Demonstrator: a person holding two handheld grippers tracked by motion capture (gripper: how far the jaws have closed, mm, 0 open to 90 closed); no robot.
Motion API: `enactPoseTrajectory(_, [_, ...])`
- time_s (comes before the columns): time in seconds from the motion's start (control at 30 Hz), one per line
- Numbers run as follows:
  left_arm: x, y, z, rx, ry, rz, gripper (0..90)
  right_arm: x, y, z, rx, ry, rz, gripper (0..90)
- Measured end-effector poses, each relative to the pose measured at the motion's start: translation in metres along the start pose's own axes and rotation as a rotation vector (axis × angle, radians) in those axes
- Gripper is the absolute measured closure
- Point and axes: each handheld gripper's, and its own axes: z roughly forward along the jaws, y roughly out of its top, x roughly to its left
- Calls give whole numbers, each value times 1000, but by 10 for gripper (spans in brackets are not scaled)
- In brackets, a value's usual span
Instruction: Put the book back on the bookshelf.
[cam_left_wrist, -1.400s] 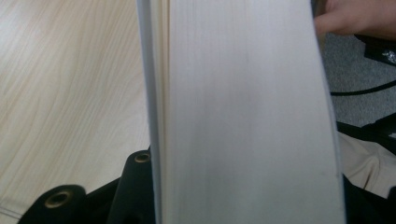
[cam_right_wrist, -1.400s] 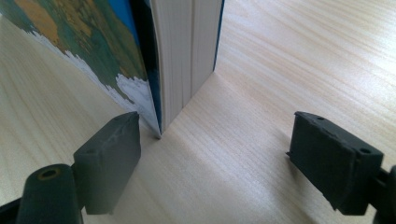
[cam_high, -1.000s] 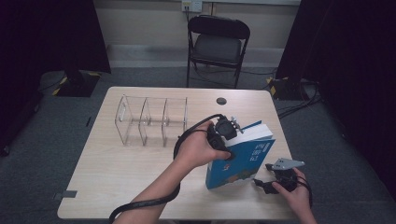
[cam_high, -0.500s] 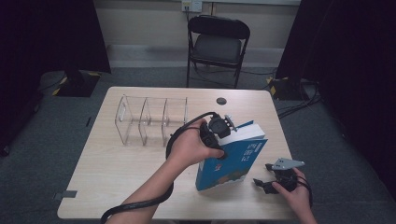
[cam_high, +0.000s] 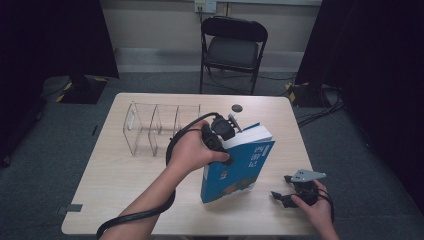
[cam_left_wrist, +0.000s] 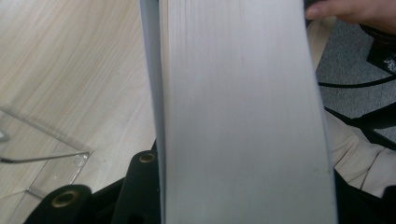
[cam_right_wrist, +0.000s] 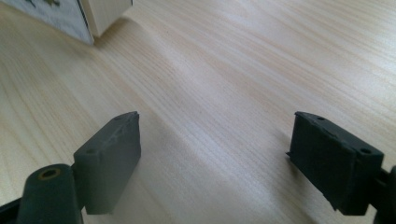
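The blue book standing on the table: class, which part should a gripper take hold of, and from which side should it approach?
Grip the blue book at its top edge, across its thickness, coming from above, probably. It stands upright on the table, so both covers are free there, and the left gripper already clamps that edge. The clear rack stands apart.

The pale wood surface (cam_high: 125, 200) carries a clear rack (cam_high: 155, 127) at its far left and a small dark disc (cam_high: 237, 108) near the far edge. A blue book (cam_high: 240, 165) stands tilted on its near corner right of centre, well apart from the disc.
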Motion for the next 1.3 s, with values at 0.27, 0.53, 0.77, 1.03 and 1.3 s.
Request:
enactPoseTrajectory(0.27, [12,-16,-17,-5,31,-44,619,0,0,0,1,0,3,160])
enactPoseTrajectory(0.53, [21,-32,-28,-13,46,-101,619,0,0,0,0,-1,3,161])
enactPoseTrajectory(0.77, [28,-46,-33,-27,85,-136,619,0,0,0,0,-1,3,161])
enactPoseTrajectory(1.03, [31,-68,-35,-42,114,-201,619,2,0,-1,1,-1,3,160])
enactPoseTrajectory(1.3, [34,-91,-33,-45,150,-208,618,2,0,-1,1,-1,3,160])
